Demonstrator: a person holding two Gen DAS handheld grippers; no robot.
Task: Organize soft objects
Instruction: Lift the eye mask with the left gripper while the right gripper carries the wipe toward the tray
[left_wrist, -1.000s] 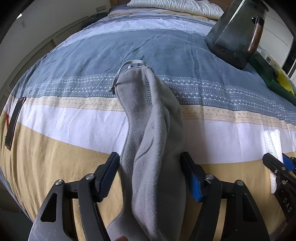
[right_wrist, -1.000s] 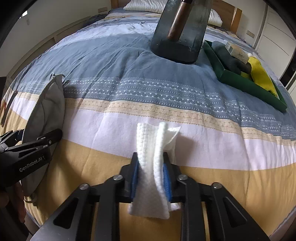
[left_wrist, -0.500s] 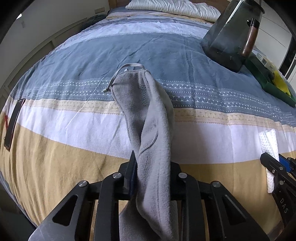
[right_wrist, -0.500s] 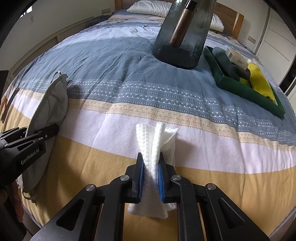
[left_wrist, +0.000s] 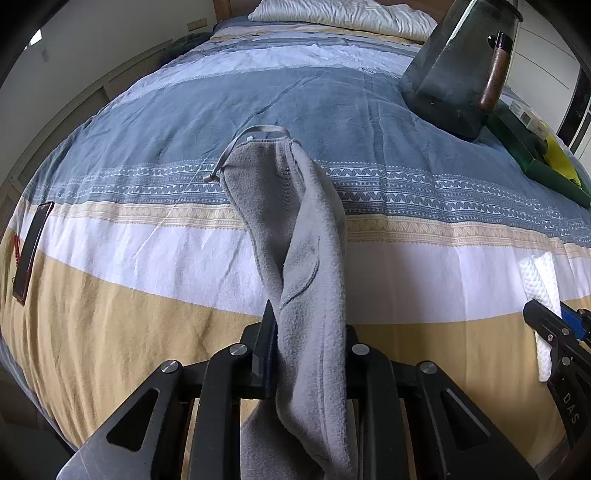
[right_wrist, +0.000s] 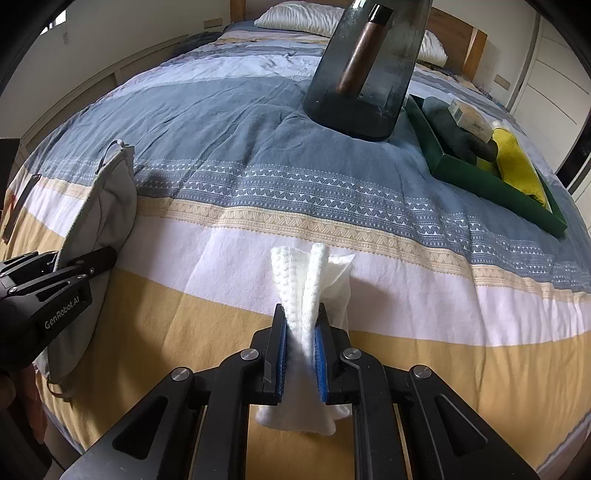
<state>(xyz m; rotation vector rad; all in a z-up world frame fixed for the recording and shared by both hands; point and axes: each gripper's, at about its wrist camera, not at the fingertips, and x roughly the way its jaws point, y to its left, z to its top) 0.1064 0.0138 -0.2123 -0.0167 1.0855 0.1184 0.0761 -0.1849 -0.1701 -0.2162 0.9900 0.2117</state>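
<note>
Striped bedding is being used as the work surface, where a grey fleece pouch is being pinched at the near edge by the left gripper, while a white waffle-weave cloth is being clamped further right by the right gripper.

A home bedroom: striped bedspread, pillow, wooden headboard.

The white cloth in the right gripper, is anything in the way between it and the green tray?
Nothing visible blocks it. The white cloth, pinched in the right gripper, has only open bedspread between it and the green tray. The dark basket stands left of that path.
</note>
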